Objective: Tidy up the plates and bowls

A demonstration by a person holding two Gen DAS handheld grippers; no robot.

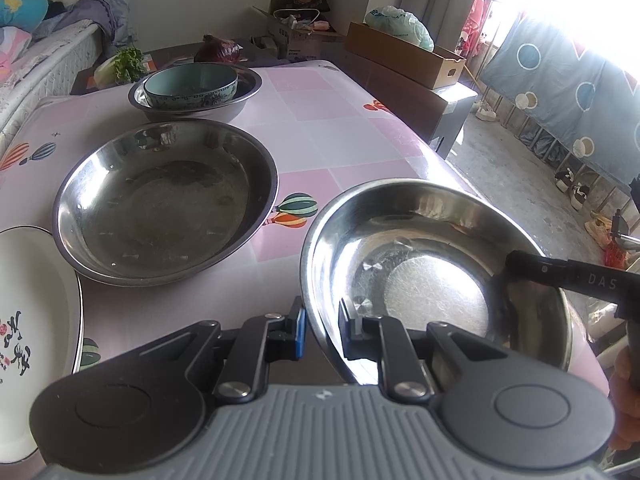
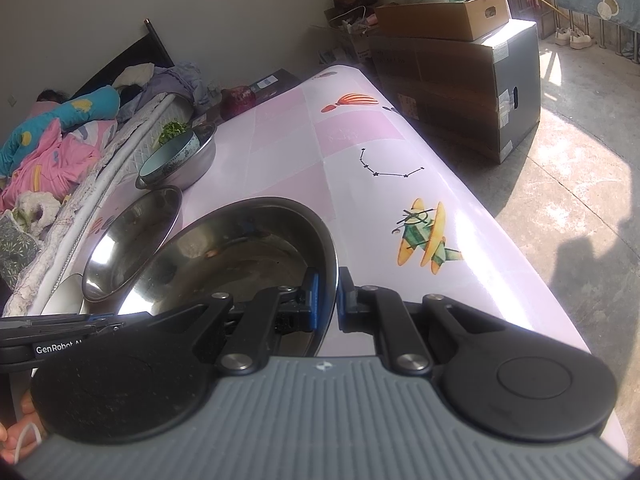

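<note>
A small steel bowl (image 1: 436,280) is held by both grippers at the table's near right corner. My left gripper (image 1: 325,320) is shut on its near rim, one pad inside the bowl and one outside. From the right, a finger (image 1: 560,274) of my right gripper reaches onto the opposite rim. In the right wrist view the right gripper (image 2: 329,300) is shut on the rim of the same bowl (image 2: 240,264), and the left gripper's body (image 2: 60,328) shows at the left edge. The bowl sits tilted.
A wide steel basin (image 1: 164,204) lies left of the held bowl, with a white flowered plate (image 1: 32,312) at the near left. Farther back a teal bowl (image 1: 190,84) sits inside another steel bowl (image 1: 244,96). Pink tablecloth (image 1: 340,120); cardboard boxes (image 1: 404,52) stand beyond the table's right edge.
</note>
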